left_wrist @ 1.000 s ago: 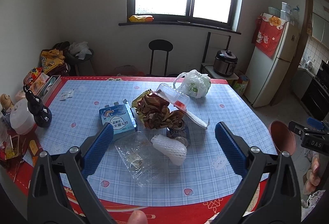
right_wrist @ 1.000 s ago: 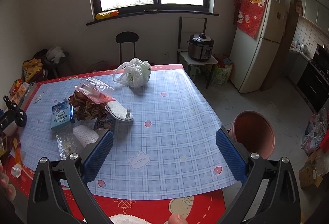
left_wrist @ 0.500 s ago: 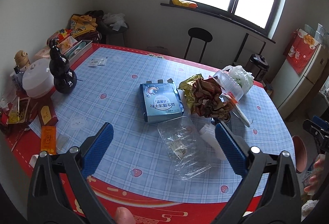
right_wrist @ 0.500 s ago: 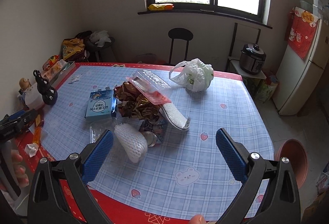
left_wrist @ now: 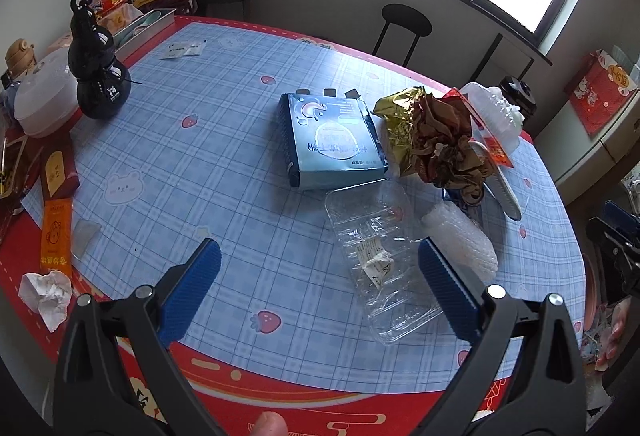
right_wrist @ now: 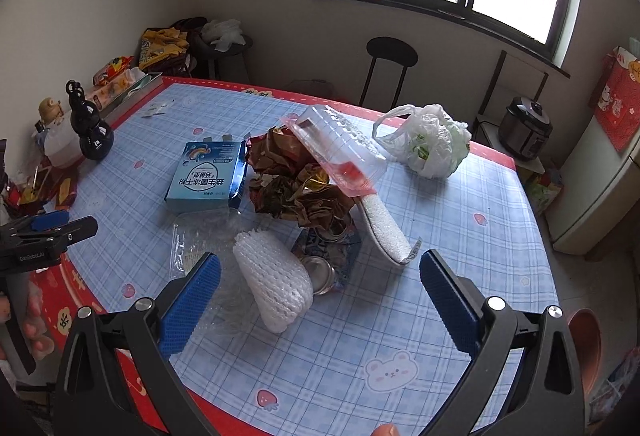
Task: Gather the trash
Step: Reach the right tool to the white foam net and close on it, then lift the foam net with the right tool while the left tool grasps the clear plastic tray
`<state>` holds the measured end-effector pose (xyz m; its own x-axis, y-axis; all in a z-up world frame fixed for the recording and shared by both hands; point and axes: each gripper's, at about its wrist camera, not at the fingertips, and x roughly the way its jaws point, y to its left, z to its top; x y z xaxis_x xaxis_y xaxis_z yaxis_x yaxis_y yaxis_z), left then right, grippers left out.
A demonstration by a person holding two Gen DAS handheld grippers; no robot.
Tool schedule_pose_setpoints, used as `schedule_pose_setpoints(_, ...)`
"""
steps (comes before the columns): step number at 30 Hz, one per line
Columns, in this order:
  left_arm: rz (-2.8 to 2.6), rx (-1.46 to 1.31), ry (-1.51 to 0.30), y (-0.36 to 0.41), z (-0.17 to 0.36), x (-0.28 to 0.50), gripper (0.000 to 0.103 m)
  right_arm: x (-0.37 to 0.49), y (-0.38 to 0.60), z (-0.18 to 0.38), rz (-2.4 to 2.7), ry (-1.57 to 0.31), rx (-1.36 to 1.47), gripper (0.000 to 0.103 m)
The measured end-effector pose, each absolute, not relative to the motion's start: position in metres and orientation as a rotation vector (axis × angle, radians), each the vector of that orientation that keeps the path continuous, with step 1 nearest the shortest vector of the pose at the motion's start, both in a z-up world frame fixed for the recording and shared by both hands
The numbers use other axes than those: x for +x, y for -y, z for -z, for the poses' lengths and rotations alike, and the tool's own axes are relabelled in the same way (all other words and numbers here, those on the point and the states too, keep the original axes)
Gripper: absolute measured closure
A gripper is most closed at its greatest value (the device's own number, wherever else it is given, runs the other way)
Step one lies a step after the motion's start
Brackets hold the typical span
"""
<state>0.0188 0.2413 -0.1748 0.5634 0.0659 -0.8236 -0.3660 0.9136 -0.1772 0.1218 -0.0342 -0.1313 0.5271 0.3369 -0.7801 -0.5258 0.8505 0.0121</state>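
Both grippers hover over the desk (left_wrist: 224,163) with nothing in them: left gripper (left_wrist: 319,276) jaws wide, right gripper (right_wrist: 320,278) jaws wide too. Nothing picked yet.

Trash is heaped mid-desk, likely so it goes in one sweep. Seen from the left gripper: clear tray (left_wrist: 380,260) at 1 o'clock, nearest; foam net (left_wrist: 460,242) just right of it; blue box (left_wrist: 334,139) at 12; brown wrapper wad (left_wrist: 436,139) at 1, with a clear lid (right_wrist: 340,147) leaning on top.

White bag (right_wrist: 426,141) sits apart at 1 o'clock from the right gripper. Paper ball (left_wrist: 44,294) lies at the left gripper's 9, on the desk edge.

My guess is the bucket (right_wrist: 586,344) on the floor at the right gripper's 3 is the bin.
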Motion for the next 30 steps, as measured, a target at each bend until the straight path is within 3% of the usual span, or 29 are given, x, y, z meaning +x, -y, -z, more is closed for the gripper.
schedule_pose_setpoints(7,-0.213,-0.382,-1.016,-0.247,0.215,0.034,0.009,0.137,0.01,0.178,-0.622,-0.943,-0.319,0.006)
schedule_pose_setpoints(8,-0.208,-0.389,-1.021,-0.248,0.219,0.034,0.01,0.138,0.007,0.185,-0.647,-0.951,-0.333,0.01)
schedule_pose_setpoints(10,-0.19,-0.401,-1.032,-0.25,0.226,0.036,0.025,0.14,-0.002,0.198,-0.685,-0.966,-0.382,0.019)
schedule_pose_setpoints(12,-0.159,-0.429,-1.048,-0.252,0.233,0.038,0.032,0.143,-0.01,0.212,-0.709,-0.989,-0.428,0.03)
schedule_pose_setpoints(15,-0.103,-0.489,-1.038,-0.254,0.24,0.039,0.036,0.148,-0.021,0.231,-0.737,-1.023,-0.462,0.037)
schedule_pose_setpoints(17,-0.058,-0.532,-1.032,-0.252,0.246,0.042,0.036,0.152,-0.026,0.24,-0.74,-1.041,-0.465,0.037)
schedule_pose_setpoints(24,0.014,-0.607,-1.103,-0.231,0.282,0.058,0.051,0.159,-0.038,0.264,-0.702,-1.108,-0.455,0.039)
schedule_pose_setpoints(27,0.021,-0.627,-1.123,-0.224,0.291,0.059,0.057,0.157,-0.034,0.262,-0.699,-1.115,-0.408,0.058)
schedule_pose_setpoints(30,0.016,-0.634,-1.133,-0.221,0.296,0.059,0.06,0.153,-0.023,0.256,-0.698,-1.118,-0.337,0.071)
